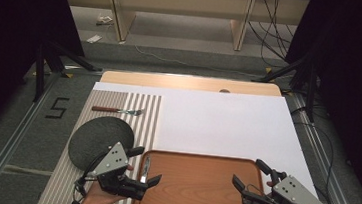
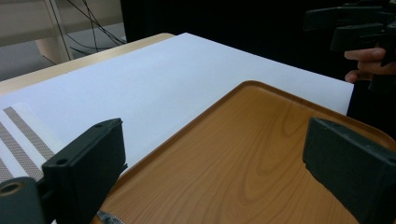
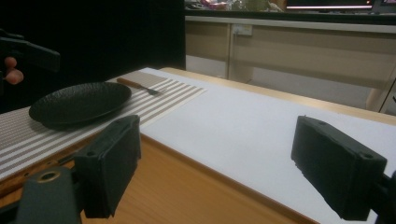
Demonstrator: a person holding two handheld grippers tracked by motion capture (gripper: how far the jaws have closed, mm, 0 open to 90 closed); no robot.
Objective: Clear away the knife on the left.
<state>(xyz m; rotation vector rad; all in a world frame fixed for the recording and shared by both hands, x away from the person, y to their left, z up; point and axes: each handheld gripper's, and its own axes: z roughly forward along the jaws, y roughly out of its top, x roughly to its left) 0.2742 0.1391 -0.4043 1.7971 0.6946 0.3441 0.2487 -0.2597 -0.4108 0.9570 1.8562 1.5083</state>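
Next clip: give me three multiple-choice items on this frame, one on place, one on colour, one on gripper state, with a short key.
1. Where does the fork lie?
A. On the striped mat, beyond the plate
B. On the tray
C. On the plate

2. What colour is the plate?
A. White
B. Black
C. Red

3. How do the jaws of the left hand-held gripper stand?
A. Shut on the fork
B. Shut and empty
C. Open, nothing between them

Key: 1 A, the high view shows it on the striped mat past the plate. 2 B, it shows dark black in the right gripper view. 3 C, the left gripper view shows the jaws wide apart over the wooden tray.
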